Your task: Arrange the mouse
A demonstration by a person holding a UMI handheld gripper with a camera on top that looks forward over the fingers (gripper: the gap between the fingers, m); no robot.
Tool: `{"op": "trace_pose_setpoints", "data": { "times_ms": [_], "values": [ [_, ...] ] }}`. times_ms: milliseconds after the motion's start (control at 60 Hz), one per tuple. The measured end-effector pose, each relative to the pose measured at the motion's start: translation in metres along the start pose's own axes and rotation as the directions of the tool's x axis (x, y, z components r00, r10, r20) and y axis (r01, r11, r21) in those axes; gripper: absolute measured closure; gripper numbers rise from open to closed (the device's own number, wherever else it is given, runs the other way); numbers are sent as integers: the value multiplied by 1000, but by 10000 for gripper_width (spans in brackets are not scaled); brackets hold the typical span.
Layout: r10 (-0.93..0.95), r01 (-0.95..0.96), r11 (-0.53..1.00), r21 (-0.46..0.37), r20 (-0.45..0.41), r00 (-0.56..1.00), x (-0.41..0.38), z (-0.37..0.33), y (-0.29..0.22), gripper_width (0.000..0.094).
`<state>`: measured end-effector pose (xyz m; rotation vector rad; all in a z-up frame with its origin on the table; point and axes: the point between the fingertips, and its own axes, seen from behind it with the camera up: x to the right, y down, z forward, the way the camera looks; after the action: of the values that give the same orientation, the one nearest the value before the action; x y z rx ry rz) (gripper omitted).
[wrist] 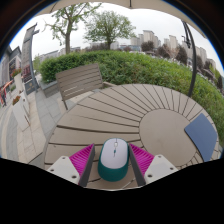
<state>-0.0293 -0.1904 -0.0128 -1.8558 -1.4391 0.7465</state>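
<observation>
A white mouse with a teal rim (113, 158) lies on the round slatted wooden table (110, 115). It stands between my gripper's (112, 160) two fingers. The magenta pads (82, 158) flank it with a narrow gap at each side, so the gripper is open around it. The mouse rests on the table's near edge, its nose pointing away from me.
A blue-grey flat pad (202, 134) lies on the table's right side. A wooden bench (80, 82) stands beyond the table at the left, with a green hedge (150, 68) behind it. Trees and buildings stand far off.
</observation>
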Motion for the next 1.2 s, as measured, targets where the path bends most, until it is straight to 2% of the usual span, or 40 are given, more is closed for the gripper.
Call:
{"op": "trace_pose_setpoints", "data": {
  "times_ms": [67,117,167,233,333,417,533,683,883,1083,1200],
  "values": [
    [-14,14,1000,3,-4,1000,1,1,0,271],
    [-30,30,1000,9,-4,1000,1,2,0,309],
    [-48,49,999,18,-20,999,4,1,-1,450],
    [-81,81,997,16,-2,997,1,1,-4,514],
    [-47,47,999,-9,51,998,0,-11,-17,524],
    [-59,57,998,39,45,997,26,-42,-59,524],
    [-20,13,996,84,79,997,76,-85,-110,525],
    [-70,69,991,116,1,998,199,-103,-146,525],
    [-70,73,996,50,-54,996,348,-72,-102,525],
    [-104,105,994,-26,29,994,390,-30,-34,526],
    [-103,107,993,-41,81,991,388,-15,-14,506]
  ]
}}
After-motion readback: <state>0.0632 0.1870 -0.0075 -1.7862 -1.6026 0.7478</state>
